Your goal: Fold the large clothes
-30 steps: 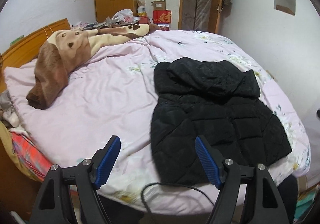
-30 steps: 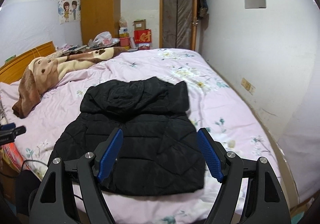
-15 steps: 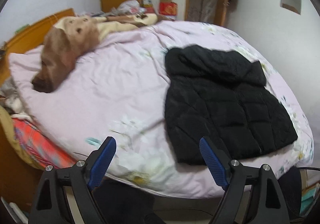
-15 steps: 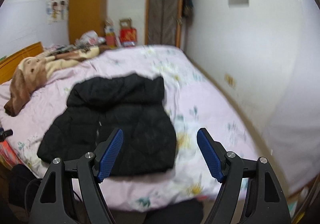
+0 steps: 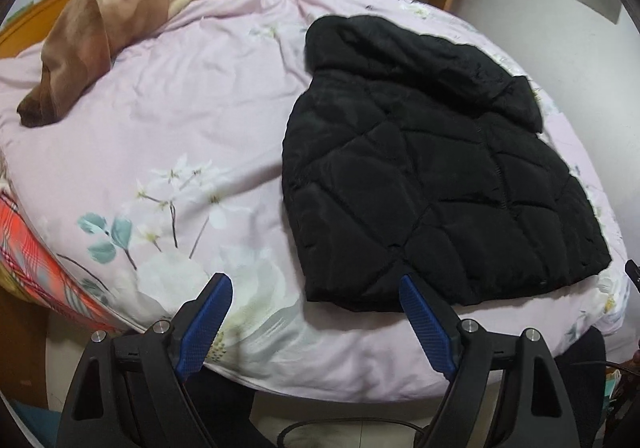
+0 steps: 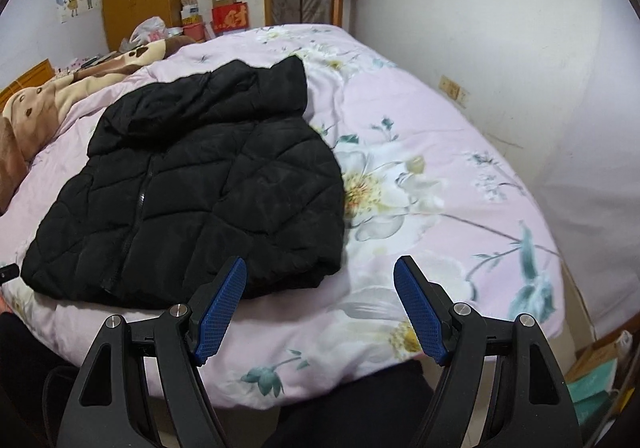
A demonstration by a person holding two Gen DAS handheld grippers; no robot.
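Both of my grippers gape wide with nothing between the blue pads.

From the left wrist view, my left gripper [image 5: 316,308] hovers just off the near edge of the bed [image 5: 168,108], its right pad by the near left corner of the black jacket [image 5: 432,176]. That jacket lies flat with its hood toward the far end, hem toward me, sitting toward the bed's right side. A brown blanket [image 5: 92,24] is bunched at the far left corner, well apart from it.

From the right wrist view, my right gripper [image 6: 320,296] hangs over the same near edge, its left pad close to the jacket's [image 6: 192,188] near right hem corner; the zipper runs down the front — closed, as far as I can tell.

I judge the step in hand is taking the hem corners. To do it well I would bite deep enough to catch both padded layers, keep the two grips level, and lift together so the puffy fabric folds over evenly rather than sliding on the smooth quilt.
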